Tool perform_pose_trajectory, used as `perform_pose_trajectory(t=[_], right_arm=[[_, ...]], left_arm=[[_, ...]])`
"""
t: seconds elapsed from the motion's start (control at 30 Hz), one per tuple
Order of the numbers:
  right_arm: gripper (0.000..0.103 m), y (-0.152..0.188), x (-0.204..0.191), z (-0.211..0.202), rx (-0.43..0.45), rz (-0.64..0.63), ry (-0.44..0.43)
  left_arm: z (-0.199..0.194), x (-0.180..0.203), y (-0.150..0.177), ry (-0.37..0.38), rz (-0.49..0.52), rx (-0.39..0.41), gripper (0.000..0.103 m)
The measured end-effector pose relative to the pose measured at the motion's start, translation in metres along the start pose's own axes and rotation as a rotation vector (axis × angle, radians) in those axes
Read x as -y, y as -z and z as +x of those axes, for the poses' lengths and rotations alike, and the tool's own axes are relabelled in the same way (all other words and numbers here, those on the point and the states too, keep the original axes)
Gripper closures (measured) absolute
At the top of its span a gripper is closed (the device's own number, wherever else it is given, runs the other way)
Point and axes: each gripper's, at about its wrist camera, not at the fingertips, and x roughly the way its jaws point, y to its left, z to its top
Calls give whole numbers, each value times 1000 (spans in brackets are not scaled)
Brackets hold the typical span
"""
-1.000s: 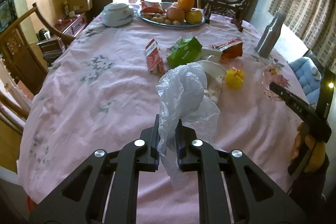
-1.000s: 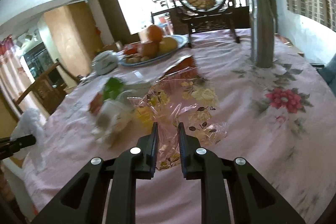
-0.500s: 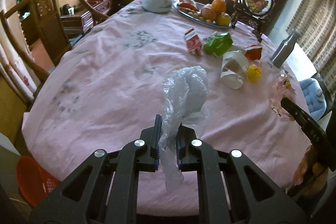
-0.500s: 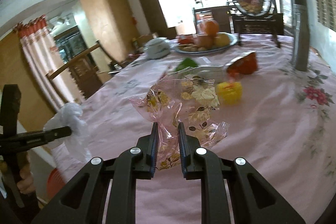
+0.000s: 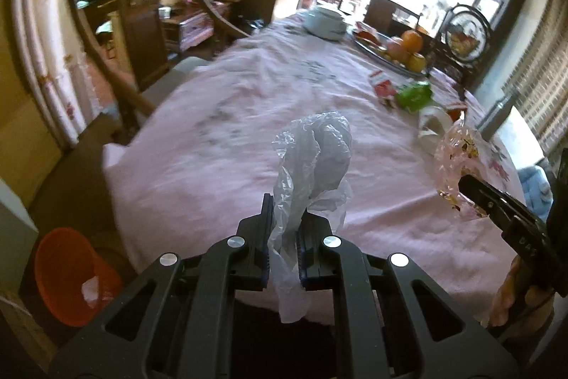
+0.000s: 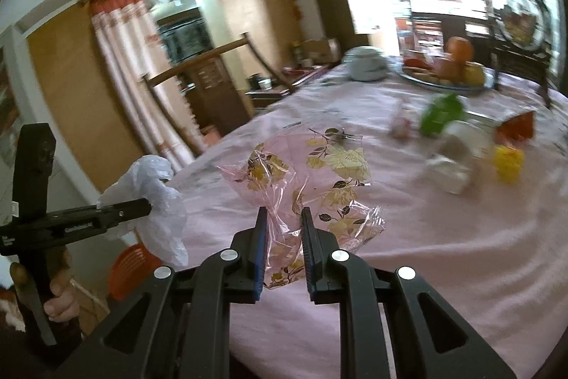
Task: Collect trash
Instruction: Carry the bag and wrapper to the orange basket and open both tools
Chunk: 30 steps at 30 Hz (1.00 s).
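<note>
Left wrist view: left hand-held gripper is clamped on a crumpled clear plastic bag, bag sticking up over the pink worktop edge. Orange waste basket sits on the floor low-left of the jaws, so the left hand is nearer; drop looks like down and left. The bag's tail hangs between the fingers, and some white scrap is already in the basket.

Right wrist view: right hand-held gripper is clenched on a flowered cellophane wrapper above the worktop. Only a sliver of the basket shows, behind the left tool. Remaining litter far right is motion-blurred.
</note>
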Motion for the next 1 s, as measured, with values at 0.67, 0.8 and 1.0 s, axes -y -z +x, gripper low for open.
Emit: perform_pose_trajectory(t=[0.67, 0.8, 1.0], right_arm=[[85, -2, -227, 91, -188, -334, -362], [85, 4, -278, 119, -244, -374, -472], [85, 32, -334, 193, -421, -385, -572]], left_arm=[[-61, -202, 65, -268, -379, 29, 90], [-62, -246, 86, -316, -478, -9, 90], [-46, -307, 116, -377, -606, -83, 90]])
